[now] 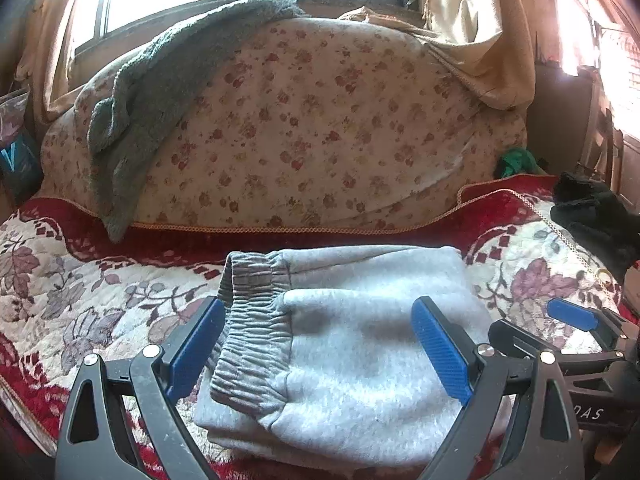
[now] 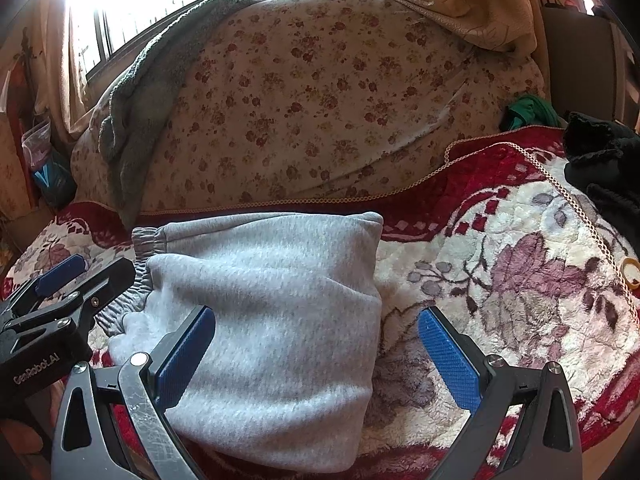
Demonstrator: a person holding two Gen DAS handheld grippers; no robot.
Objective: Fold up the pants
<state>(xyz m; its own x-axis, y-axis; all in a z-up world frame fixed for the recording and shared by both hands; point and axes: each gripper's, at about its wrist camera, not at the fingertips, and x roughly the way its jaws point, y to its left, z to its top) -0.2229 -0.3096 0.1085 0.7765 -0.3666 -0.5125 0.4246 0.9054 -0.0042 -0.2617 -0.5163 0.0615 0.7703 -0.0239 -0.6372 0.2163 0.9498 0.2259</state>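
Note:
Light grey fleece pants [image 1: 360, 344] lie folded into a compact stack on the red and cream floral blanket [image 1: 80, 292], with the ribbed elastic waistband [image 1: 252, 320] at the stack's left side. My left gripper [image 1: 318, 346] is open and empty, hovering just above the near left part of the stack. My right gripper [image 2: 316, 354] is open and empty over the stack's right edge; the pants [image 2: 272, 300] fill the left half of that view. Each gripper shows at the edge of the other's view, the right gripper [image 1: 580, 320] and the left gripper [image 2: 68, 280].
A floral-covered sofa back [image 1: 320, 120] rises behind the blanket, with a grey knitted garment [image 1: 160, 80] draped over its left. Black cloth [image 1: 592, 212] and green cloth [image 1: 516, 162] lie at the right. A small yellow ring [image 2: 631, 272] lies on the blanket [image 2: 520, 280]. Curtains hang at a bright window.

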